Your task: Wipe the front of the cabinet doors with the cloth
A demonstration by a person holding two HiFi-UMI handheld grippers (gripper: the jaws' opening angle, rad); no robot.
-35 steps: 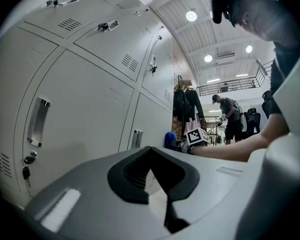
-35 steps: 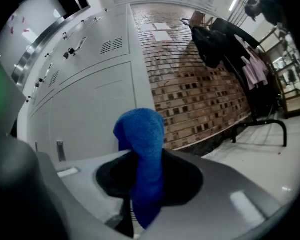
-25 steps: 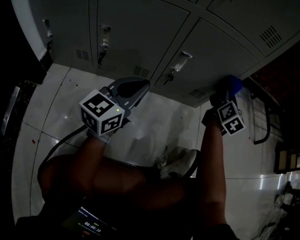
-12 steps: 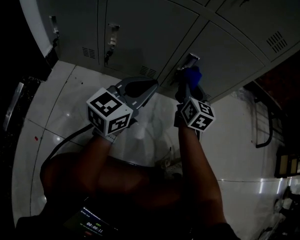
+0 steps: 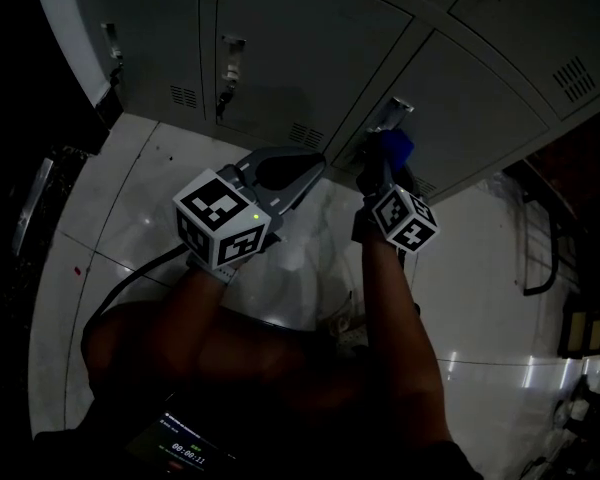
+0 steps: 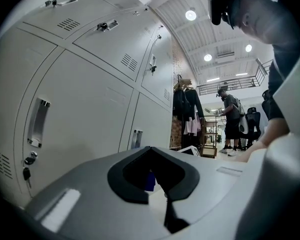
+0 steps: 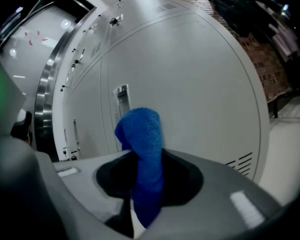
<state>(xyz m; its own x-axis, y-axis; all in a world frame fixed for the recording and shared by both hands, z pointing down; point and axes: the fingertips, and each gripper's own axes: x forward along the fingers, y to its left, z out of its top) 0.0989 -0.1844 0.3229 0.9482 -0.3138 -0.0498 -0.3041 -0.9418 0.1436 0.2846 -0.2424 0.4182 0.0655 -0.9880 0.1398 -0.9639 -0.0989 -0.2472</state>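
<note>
**Cloth position.** The blue cloth is clamped between the jaws of the right gripper. The jaws are closed on its lower part. Its free end stands up beyond the jaw tips as a folded wad. In the head view the cloth sits against the lower cabinet door, just beside that door's recessed handle. Contact with the metal looks likely, but no view confirms it.

**Right gripper.** The right gripper points at the door front, with the arm stretched out behind it. In the right gripper view the handle shows directly behind the top of the cloth.

**Left gripper.** The left gripper is held off the doors, above the floor. Its jaws meet at the tips, leaving only their oval opening, and they hold nothing. A small blue patch shows through that opening. It is probably the cloth beyond, not something gripped.

**Task progress.** Judged as wiping under way on one lower door. The doors show no streaks or damp marks, so the area already covered cannot be determined. The neighbouring doors and the upper rows appear to remain.
</note>
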